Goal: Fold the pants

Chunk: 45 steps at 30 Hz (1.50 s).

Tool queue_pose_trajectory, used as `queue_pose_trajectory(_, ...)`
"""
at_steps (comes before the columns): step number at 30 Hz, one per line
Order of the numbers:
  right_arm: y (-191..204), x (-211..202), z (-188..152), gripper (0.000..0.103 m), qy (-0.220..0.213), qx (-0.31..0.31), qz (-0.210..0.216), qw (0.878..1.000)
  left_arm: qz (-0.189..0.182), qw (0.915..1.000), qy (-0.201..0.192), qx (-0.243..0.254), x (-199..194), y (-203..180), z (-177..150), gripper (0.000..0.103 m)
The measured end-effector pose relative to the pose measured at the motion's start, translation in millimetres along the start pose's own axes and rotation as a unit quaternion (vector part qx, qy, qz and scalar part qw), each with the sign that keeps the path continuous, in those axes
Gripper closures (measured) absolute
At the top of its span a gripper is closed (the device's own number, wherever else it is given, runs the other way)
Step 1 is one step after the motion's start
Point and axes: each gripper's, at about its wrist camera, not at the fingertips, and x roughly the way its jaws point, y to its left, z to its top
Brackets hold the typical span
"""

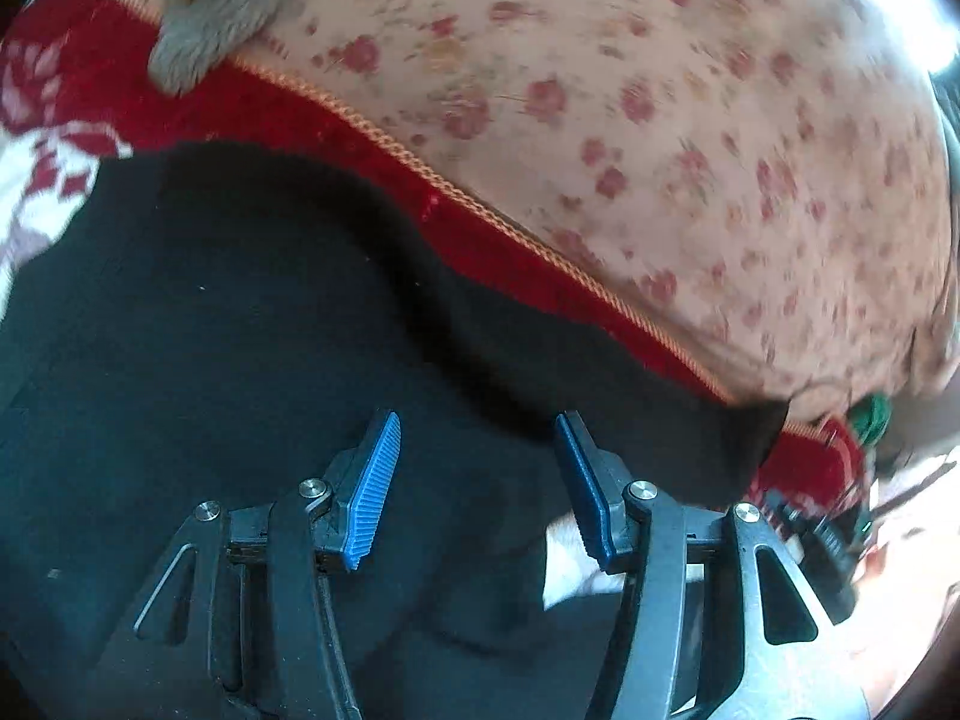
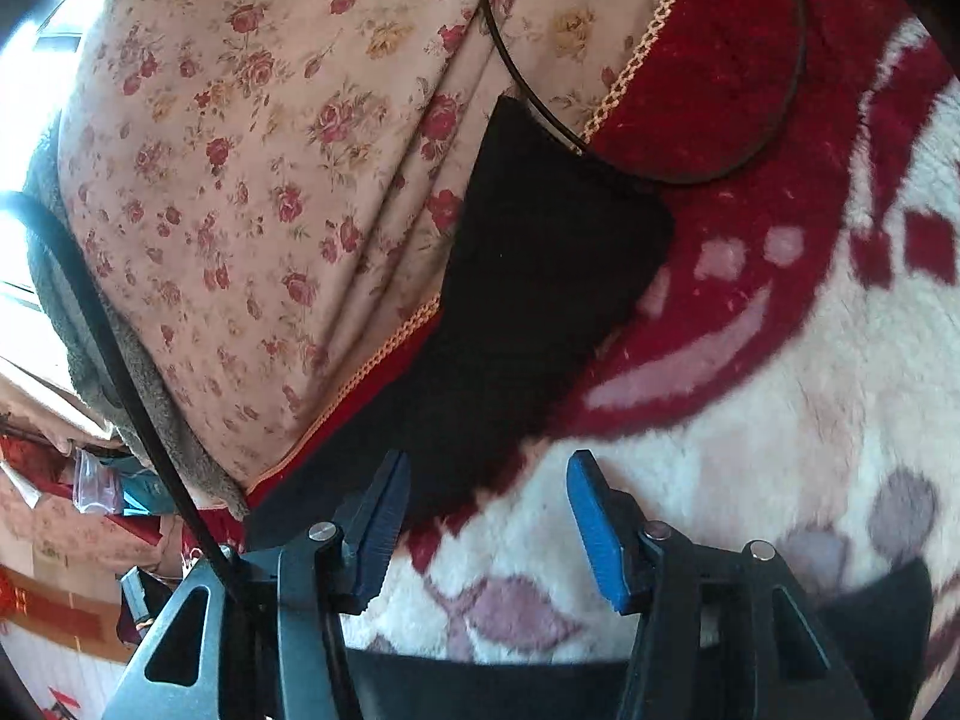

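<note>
The black pants (image 1: 252, 312) lie spread on a red and white plush blanket (image 1: 54, 120). In the left wrist view they fill the lower left, and my left gripper (image 1: 477, 438) hovers open just over them, holding nothing. In the right wrist view a black pant leg (image 2: 528, 288) runs from the lower left up to a squared end near the blanket's trim. My right gripper (image 2: 489, 480) is open and empty, over the leg's near edge and the white blanket (image 2: 750, 450).
A pink floral sheet (image 1: 660, 120) borders the blanket beyond an orange trim (image 1: 384, 138). A grey furry cloth (image 1: 204, 18) lies at the top left. A thin black cable loop (image 2: 798, 60) lies on the blanket. Clutter (image 2: 72, 510) shows at the lower left.
</note>
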Motion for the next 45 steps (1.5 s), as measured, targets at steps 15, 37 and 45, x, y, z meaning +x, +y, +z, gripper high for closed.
queue_pose_trajectory(15,-2.9,14.2,19.6,0.041,-0.015,0.026,0.003,1.0,-0.031,0.9969,-0.004,-0.072,38.8,-8.2,24.4,0.049)
queue_pose_trajectory(37,24.8,-47.7,14.6,0.099,-0.084,-0.03,0.034,0.995,0.001,0.9978,-0.066,-0.005,-22.2,-30.6,18.7,0.094)
queue_pose_trajectory(45,22.0,-54.0,-3.4,0.086,-0.018,-0.037,0.048,0.998,-0.004,0.9974,-0.072,0.005,-42.1,-35.1,2.0,0.094)
